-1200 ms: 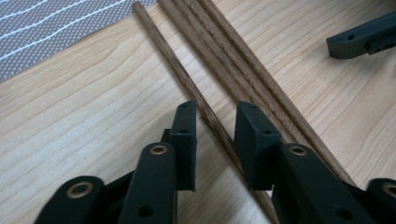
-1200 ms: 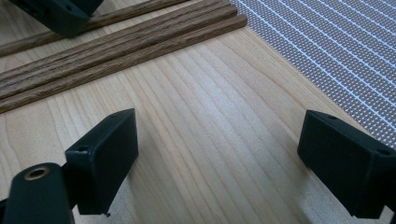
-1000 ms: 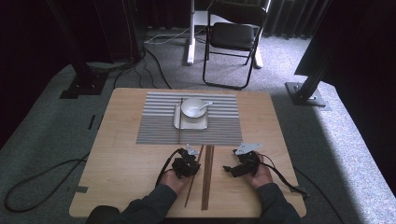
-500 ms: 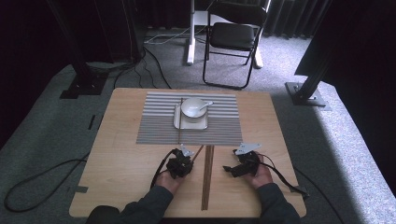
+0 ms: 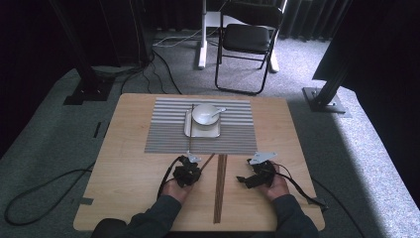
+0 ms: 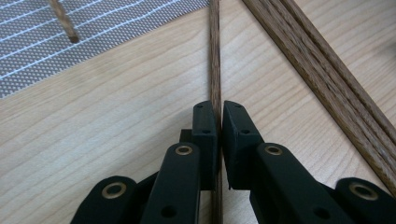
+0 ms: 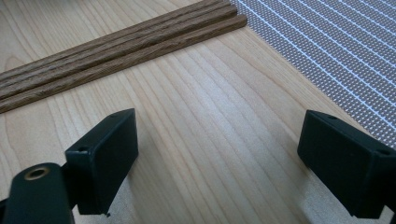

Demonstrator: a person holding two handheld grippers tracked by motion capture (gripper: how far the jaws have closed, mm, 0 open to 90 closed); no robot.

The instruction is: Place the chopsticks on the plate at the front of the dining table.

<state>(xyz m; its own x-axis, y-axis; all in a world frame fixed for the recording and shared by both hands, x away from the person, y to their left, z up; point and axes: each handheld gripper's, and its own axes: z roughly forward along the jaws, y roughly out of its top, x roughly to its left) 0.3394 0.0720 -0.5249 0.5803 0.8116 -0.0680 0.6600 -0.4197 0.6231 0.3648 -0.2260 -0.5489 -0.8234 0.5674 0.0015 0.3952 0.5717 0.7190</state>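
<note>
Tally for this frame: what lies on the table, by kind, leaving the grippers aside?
Wooden sticks: 5 (three bundled, one angled beside them, one on the mat)
Bowl: 1
Spoon: 1
Square plate: 1
Striped mat: 1
Total: 9

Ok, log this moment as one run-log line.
left gripper: jaws just closed, shut on single chopstick | right gripper: open, holding nothing, over table | chopstick bundle: untouched

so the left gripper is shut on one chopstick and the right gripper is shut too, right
Not quite. The left gripper is indeed shut on one chopstick, its jaws having just closed, but the right gripper is open: the right gripper view shows its jaws wide apart over bare table.
</note>
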